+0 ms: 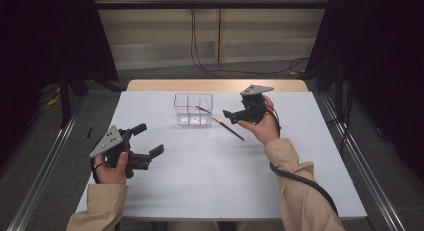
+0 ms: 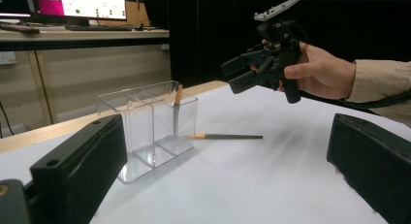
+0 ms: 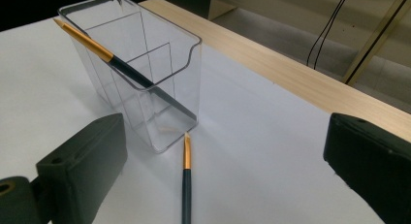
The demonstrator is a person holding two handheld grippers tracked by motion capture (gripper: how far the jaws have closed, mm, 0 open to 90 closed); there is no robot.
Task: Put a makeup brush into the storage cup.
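A clear divided plastic container (image 1: 193, 109) (image 2: 150, 122) (image 3: 140, 78) stands at the back middle of the white table. One dark pencil with an orange end (image 1: 202, 109) (image 2: 177, 107) (image 3: 111, 59) leans inside it, tip over the rim. A second such pencil (image 1: 229, 128) (image 2: 228, 136) (image 3: 186, 180) lies flat on the table just right of the container. My right gripper (image 1: 229, 116) (image 2: 231, 76) (image 3: 228, 170) hovers open above that pencil, pointing at the container. At the front left my left gripper (image 1: 149, 139) (image 2: 225, 170) is held open and empty, well away from both.
The white table top (image 1: 210, 181) has a wooden strip (image 1: 215, 85) along its far edge. Black curtains and metal rails flank the table. A cable trails from the right gripper along the sleeve (image 1: 300, 181). A monitor (image 2: 77, 3) sits on a shelf in the left gripper view.
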